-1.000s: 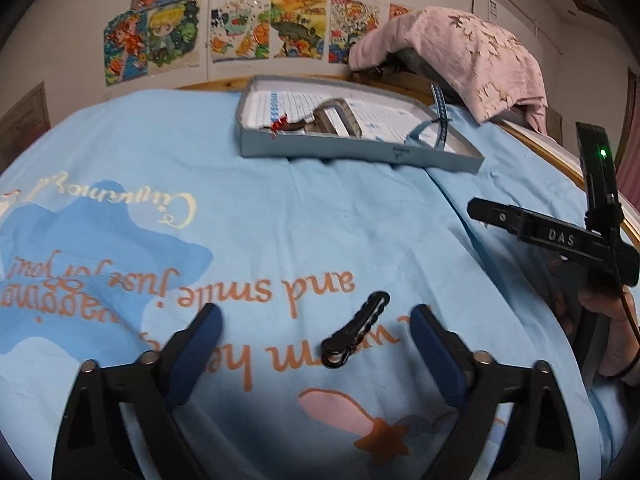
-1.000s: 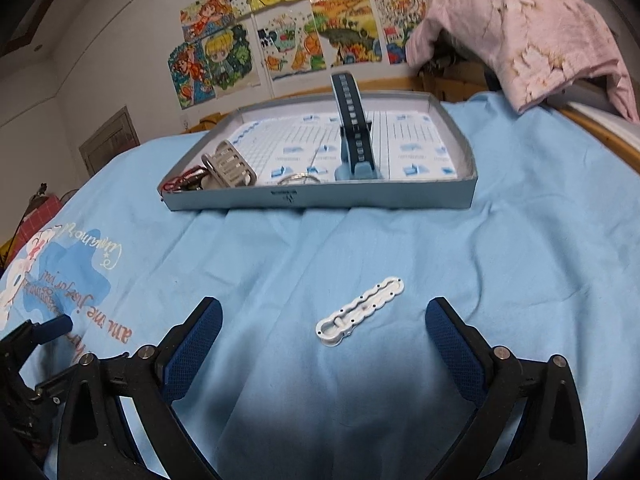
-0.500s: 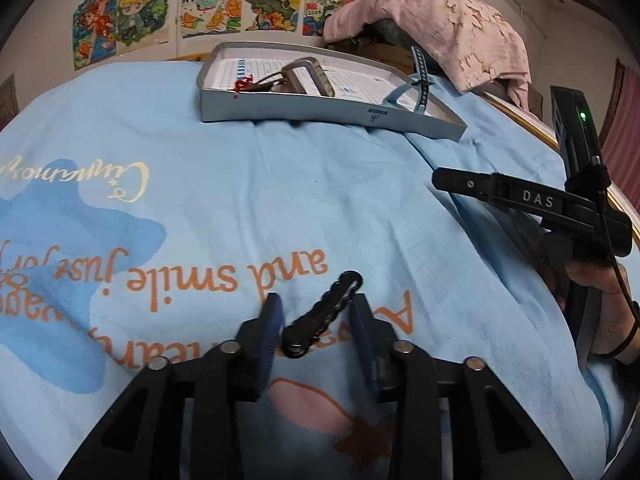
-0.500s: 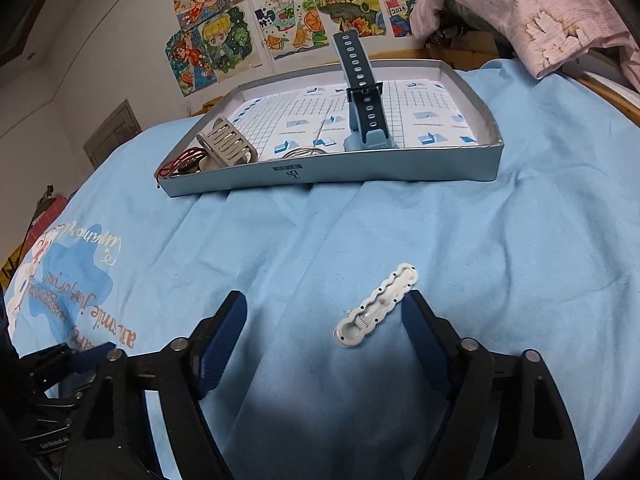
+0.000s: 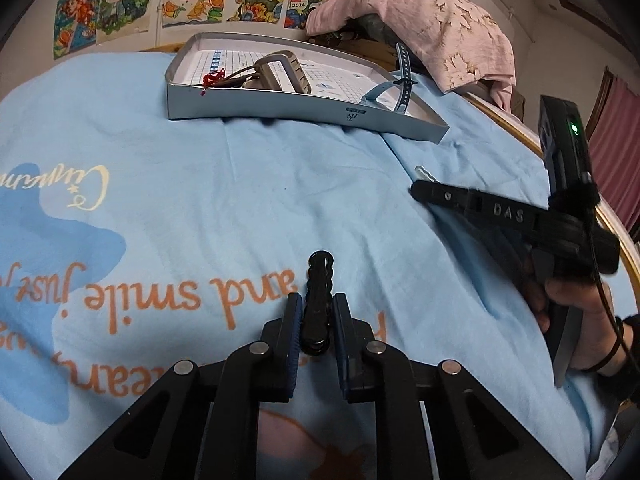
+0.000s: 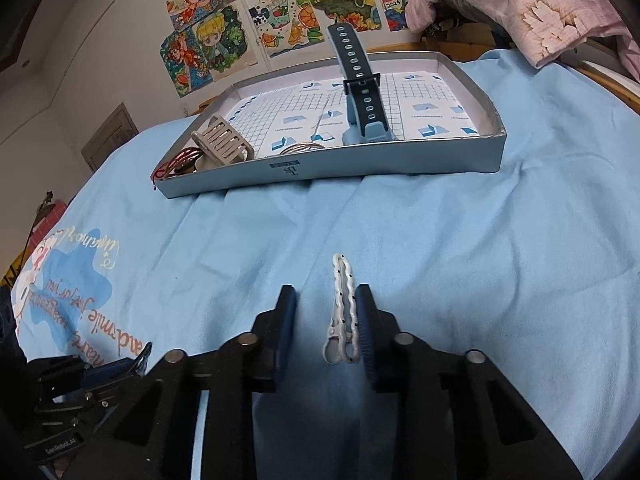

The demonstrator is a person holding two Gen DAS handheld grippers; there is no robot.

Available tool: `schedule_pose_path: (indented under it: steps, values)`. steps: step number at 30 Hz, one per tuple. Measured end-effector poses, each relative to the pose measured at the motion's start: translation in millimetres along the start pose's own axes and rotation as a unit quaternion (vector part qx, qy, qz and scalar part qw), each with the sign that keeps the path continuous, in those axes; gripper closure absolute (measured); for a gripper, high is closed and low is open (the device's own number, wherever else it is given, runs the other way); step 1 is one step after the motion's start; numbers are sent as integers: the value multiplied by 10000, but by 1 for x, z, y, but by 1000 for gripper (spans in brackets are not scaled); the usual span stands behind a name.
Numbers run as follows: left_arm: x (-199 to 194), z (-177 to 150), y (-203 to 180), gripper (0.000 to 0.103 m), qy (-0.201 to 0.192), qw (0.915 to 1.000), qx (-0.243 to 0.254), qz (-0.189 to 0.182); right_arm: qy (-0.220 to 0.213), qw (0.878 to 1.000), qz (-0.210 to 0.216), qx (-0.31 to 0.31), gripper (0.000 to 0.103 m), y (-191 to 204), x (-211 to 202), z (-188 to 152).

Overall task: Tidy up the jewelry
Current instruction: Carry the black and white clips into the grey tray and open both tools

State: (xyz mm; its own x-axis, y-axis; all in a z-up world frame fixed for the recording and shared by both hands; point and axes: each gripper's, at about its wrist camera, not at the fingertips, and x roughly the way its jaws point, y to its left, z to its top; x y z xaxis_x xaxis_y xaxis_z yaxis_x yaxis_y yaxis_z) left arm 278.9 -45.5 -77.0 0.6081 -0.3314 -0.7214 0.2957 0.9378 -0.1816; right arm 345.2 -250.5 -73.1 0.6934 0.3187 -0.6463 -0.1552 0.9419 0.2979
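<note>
My left gripper (image 5: 316, 312) is shut on a black hair clip (image 5: 319, 280) that points away from me over the blue cloth. My right gripper (image 6: 326, 312) is half closed around a white hair clip (image 6: 343, 308); the right pad touches the clip, a gap remains on the left side. A grey tray (image 5: 280, 109) stands at the far side and also shows in the right wrist view (image 6: 400, 164). It holds a blue watch strap (image 6: 360, 92), a beige clip (image 6: 222, 140) and a red cord (image 6: 180, 160).
A pink cloth (image 5: 432, 28) is draped over something behind the tray. The right gripper's handle (image 5: 560, 220) and the hand are at the right of the left wrist view. The table's wooden edge (image 5: 532, 140) runs at the right. Drawings hang on the wall.
Both grippers have closed in. The left one has closed fully on the black clip, which turned to point straight ahead. The right one narrowed around the white clip.
</note>
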Motion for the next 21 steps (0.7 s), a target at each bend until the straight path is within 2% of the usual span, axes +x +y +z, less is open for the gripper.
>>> schedule_pose_path:
  steps: [3, 6, 13, 21]
  values:
    - [4, 6, 1, 89, 21, 9999, -79, -66, 33, 10000, 17, -18, 89, 1, -2, -2]
    - [4, 11, 3, 89, -1, 9998, -159, -114, 12, 10000, 59, 13, 91, 1, -6, -2]
    - [-2, 24, 1, 89, -238, 9996, -129, -25, -266, 9995, 153, -117, 92, 9, -24, 0]
    - [-17, 46, 8, 89, -717, 9972, -226, 42, -522, 9981, 267, -208, 92, 16, -47, -1]
